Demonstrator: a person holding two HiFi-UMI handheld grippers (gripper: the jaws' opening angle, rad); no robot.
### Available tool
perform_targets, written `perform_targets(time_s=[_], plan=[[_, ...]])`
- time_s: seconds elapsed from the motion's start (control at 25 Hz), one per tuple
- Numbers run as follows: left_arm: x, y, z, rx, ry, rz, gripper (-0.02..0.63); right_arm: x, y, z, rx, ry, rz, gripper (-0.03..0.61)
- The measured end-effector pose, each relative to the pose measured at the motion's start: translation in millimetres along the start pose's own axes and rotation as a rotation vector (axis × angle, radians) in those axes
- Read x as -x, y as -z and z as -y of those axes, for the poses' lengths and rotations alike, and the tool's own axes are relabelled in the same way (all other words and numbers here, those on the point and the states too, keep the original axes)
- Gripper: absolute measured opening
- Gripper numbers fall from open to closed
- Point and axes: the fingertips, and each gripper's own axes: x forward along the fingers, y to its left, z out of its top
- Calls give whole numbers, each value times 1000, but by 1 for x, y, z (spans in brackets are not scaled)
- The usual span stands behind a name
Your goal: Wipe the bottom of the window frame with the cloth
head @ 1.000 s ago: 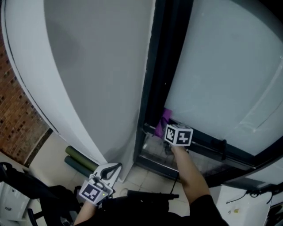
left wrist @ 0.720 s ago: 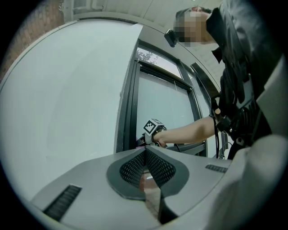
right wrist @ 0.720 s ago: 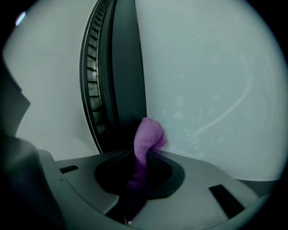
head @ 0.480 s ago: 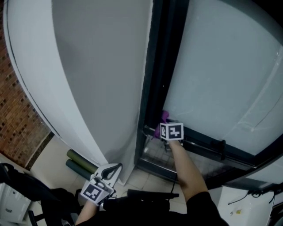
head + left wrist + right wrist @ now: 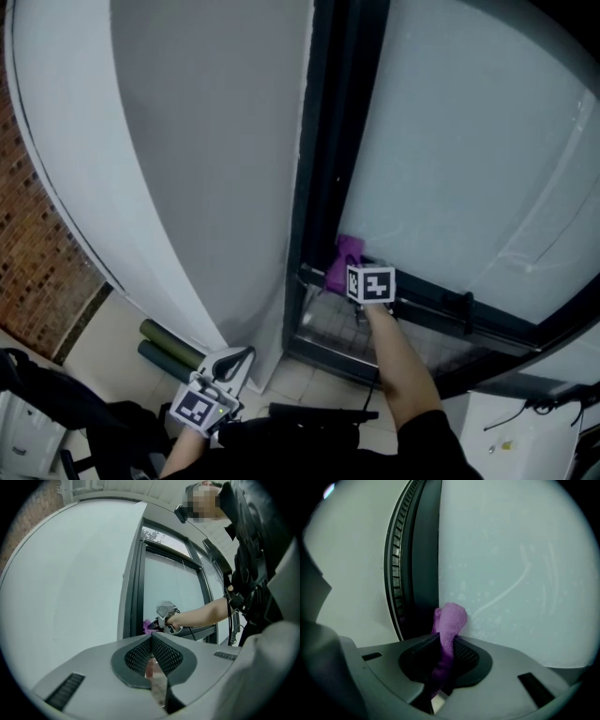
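A purple cloth [image 5: 449,625] is pinched in my right gripper [image 5: 446,645], which is shut on it. The cloth's free end pokes up against the pale window pane [image 5: 515,564], beside the dark upright frame [image 5: 419,564]. From the head view the cloth [image 5: 345,259] sits at the lower left corner of the pane, just above the dark bottom frame rail [image 5: 427,309], with the right gripper [image 5: 359,274] right behind it. My left gripper [image 5: 234,361] hangs low near the floor, away from the window; its jaws are shut with nothing between them [image 5: 151,639].
A wide white wall panel [image 5: 187,159] runs left of the frame. Two dark rolled tubes [image 5: 169,345] lie on the floor by its foot. Brick wall [image 5: 37,272] stands at the far left. A dark bracket [image 5: 461,307] sticks up from the bottom rail to the right.
The right gripper with the cloth has shifted slightly along the bottom rail near the corner, first left, then back right. The left gripper stayed put.
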Motion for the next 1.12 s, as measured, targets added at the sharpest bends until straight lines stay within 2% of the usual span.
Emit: perform_targets(time_s=[0.56,0.68,1.12], plan=[[-19,-1,15,-5,72,9,2,25,12,39,-22,61,16,72],[-23,-2,20,-11,92,1,2,31,14,50,-14,96,16,72],[-34,-1,32,-18,132,-19,2,45,25,74,-50,114,12,72]])
